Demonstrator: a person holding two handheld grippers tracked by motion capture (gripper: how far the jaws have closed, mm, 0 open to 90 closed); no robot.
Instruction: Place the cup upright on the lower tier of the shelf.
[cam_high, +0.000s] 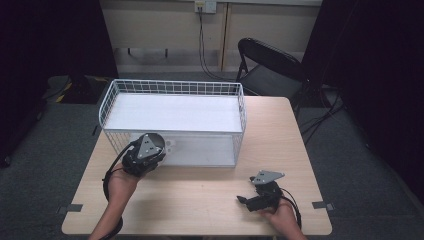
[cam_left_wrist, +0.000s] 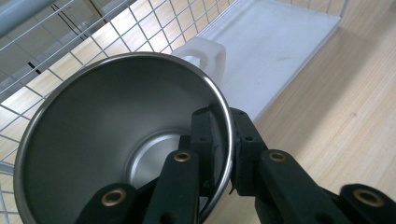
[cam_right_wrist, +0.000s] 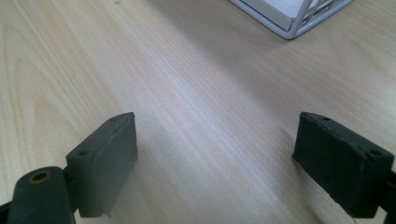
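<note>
Two grippers | left gripper jaws clamp steel cup rim | right gripper jaws wide, empty

I see a wooden table in front of me. Behind it, a black folding chair stands on the grey floor. On the far wall there is a socket, and a black cable hangs down from it. It is dark on both sides.
</note>
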